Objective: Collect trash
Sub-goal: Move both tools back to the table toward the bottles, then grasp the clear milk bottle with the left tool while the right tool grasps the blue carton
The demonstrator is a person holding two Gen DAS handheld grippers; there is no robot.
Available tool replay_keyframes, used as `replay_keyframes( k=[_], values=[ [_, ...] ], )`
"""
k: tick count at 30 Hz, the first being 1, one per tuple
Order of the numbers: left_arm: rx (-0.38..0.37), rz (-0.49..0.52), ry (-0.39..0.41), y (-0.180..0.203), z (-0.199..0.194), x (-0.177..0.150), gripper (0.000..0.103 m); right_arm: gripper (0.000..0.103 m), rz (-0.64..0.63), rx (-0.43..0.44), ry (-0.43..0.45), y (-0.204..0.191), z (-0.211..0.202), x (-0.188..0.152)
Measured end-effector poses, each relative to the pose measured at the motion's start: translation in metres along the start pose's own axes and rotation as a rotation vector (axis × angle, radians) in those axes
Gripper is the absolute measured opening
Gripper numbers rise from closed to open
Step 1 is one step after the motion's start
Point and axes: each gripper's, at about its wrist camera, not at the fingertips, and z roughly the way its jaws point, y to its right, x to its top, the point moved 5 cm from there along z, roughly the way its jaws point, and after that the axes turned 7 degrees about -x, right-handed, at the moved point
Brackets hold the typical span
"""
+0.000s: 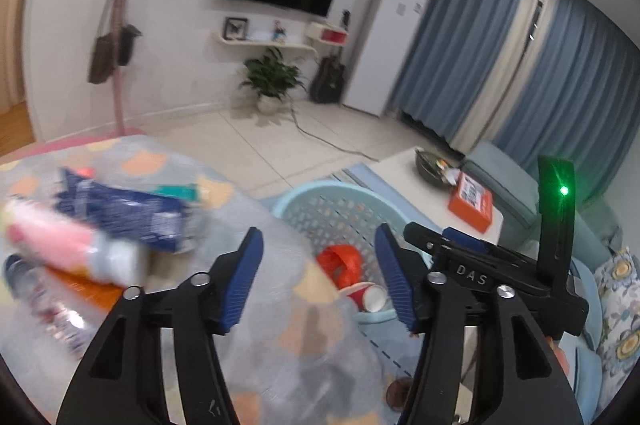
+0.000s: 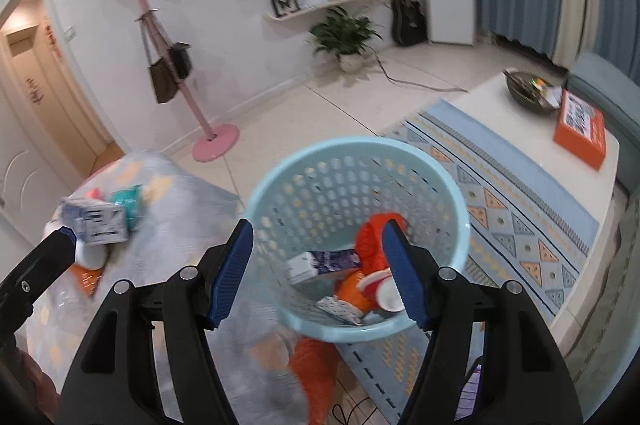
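A light blue perforated basket [image 2: 352,161] stands on the rug and holds an orange bag [image 2: 370,239], a white and blue carton [image 2: 320,265], an orange cup and a red paper cup [image 2: 384,289]. My right gripper [image 2: 320,275] is open and empty just above the basket's near rim. My left gripper [image 1: 320,279] is open and empty over a grey patterned cloth [image 1: 280,325], between the trash pile and the basket [image 1: 320,201]. On the cloth lie a blue packet [image 1: 132,213], a pink and white tube [image 1: 68,249] and an orange wrapper [image 1: 84,291], all blurred.
A white coffee table [image 2: 520,129] with an orange box [image 2: 580,133] and a dark bowl [image 2: 528,87] stands right of the basket. A pink coat stand [image 2: 212,141], a potted plant [image 2: 348,37] and a guitar stand by the far wall. An orange bag [image 2: 316,369] lies below the basket.
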Motion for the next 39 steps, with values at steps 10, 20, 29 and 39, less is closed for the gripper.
replay_keyframes(
  k=[10, 20, 29, 39],
  values=[
    [0.299, -0.173, 0.137, -0.072, -0.086, -0.009, 0.084, 0.063, -0.120, 0.095, 0.063, -0.071, -0.038, -0.012],
    [0.380, -0.489, 0.057, -0.152, -0.080, -0.027, 0.086, 0.063, -0.194, 0.144, 0.047, -0.113, -0.039, -0.024],
    [0.462, -0.532, 0.010, -0.166, -0.052, -0.021, 0.086, 0.063, -0.225, 0.158, 0.032, -0.124, -0.032, -0.021],
    [0.551, -0.492, -0.080, -0.170, -0.029, -0.036, 0.086, 0.063, -0.263, 0.199, 0.037, -0.142, -0.031, -0.009]
  ],
)
